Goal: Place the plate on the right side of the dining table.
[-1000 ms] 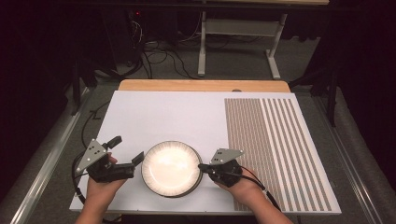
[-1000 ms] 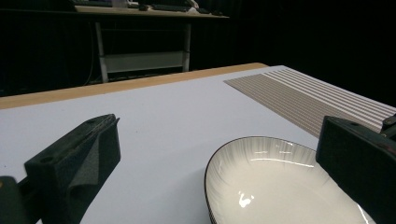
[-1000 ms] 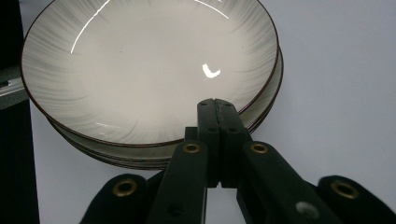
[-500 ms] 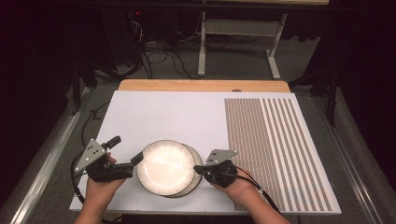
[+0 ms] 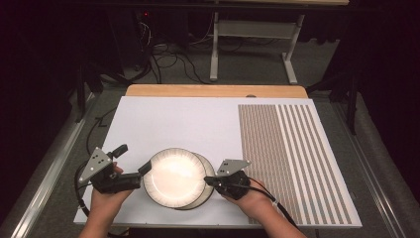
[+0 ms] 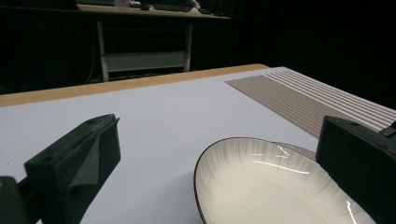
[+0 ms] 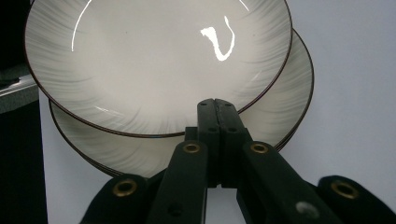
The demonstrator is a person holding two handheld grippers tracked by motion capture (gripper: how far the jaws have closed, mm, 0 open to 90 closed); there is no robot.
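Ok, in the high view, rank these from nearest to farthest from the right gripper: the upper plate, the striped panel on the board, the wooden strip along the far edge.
1. The upper plate, just left of the right gripper, whose shut jaws reach its rim.
2. The striped panel, off to its right.
3. The wooden strip, along the board's far edge.

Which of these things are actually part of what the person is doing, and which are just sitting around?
Part of the job:
- top plate
- bottom plate
- left gripper, fingers open beside the top plate
- right gripper, fingers shut at the plates' edge

Just lying about:
- striped mat
- white table
- metal stand behind
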